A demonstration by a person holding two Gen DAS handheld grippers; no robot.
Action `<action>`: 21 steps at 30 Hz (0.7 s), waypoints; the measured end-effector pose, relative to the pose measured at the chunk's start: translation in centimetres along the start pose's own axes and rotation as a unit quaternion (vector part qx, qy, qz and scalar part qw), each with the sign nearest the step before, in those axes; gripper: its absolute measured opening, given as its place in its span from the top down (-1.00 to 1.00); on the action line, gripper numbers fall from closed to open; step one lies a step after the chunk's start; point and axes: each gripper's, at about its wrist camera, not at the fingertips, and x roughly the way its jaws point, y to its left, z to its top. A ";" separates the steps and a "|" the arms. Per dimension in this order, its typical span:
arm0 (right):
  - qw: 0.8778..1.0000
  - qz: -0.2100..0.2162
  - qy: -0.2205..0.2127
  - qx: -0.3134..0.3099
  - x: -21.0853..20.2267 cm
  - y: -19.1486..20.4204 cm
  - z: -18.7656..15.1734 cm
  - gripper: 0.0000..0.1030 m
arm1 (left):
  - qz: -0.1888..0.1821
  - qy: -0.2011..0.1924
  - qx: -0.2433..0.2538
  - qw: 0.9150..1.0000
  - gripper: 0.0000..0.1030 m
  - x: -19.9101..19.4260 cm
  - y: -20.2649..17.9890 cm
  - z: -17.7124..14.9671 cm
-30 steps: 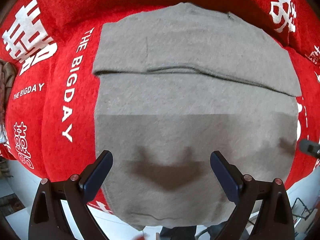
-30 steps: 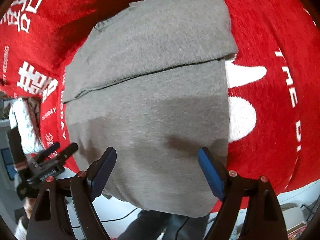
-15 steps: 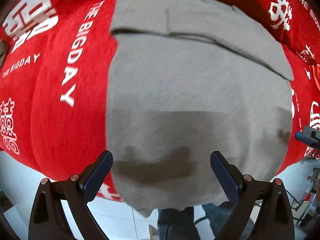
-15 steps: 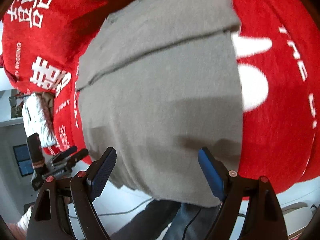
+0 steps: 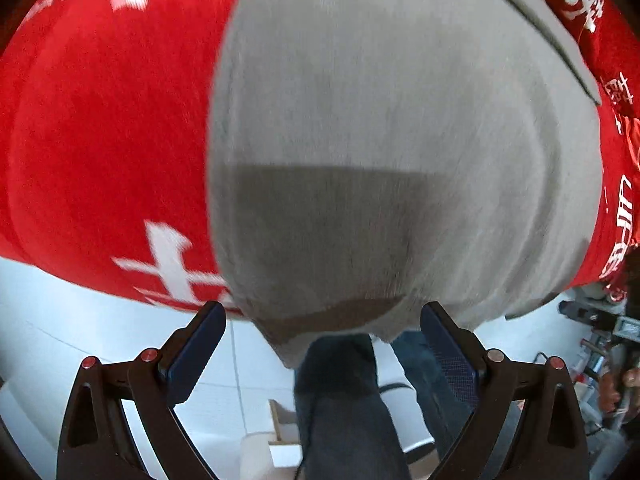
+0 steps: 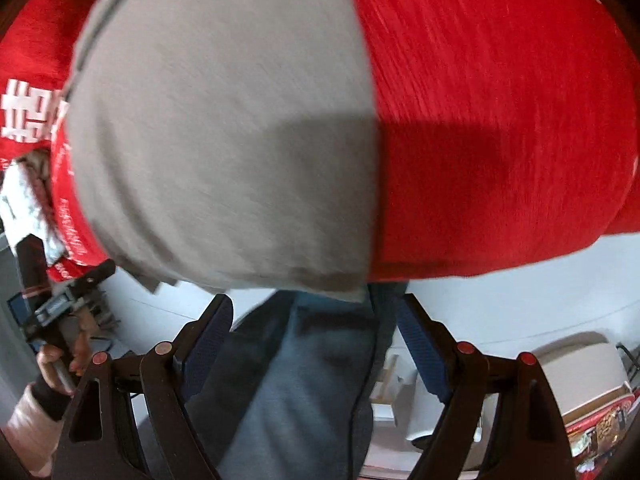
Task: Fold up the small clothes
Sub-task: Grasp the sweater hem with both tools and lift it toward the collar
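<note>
The grey knit garment (image 5: 380, 128) lies flat on the red printed cloth (image 5: 100, 140), its far part already folded over, its near hem hanging past the edge. The left gripper (image 5: 322, 344) and right gripper (image 6: 314, 336) hover spread and empty at that hem; further folds likely remain.

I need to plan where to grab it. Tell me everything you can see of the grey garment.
The grey garment is a soft, fuzzy knit-looking cloth, spread flat on the red cover. At its far end a flap is folded back over it. Its near hem hangs over the cover's front edge, slightly rippled, with a shadow across the near part. Both the left gripper and the right gripper stand open just short of the hem, seemingly not touching it.
</note>
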 end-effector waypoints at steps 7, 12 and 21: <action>1.000 0.024 -0.007 0.020 3.2 -1.7 0.3 -0.54 | -0.020 0.016 -0.011 1.000 -0.90 2.7 -2.0 -1.0; 0.995 0.084 -0.015 0.050 3.2 -2.0 0.3 0.81 | -0.030 0.012 -0.031 0.999 -0.04 2.3 -1.2 -1.5; 0.982 0.183 -0.049 0.011 -1.6 1.6 -0.2 0.80 | -0.120 -0.002 0.008 0.993 0.77 -2.8 -2.3 -2.4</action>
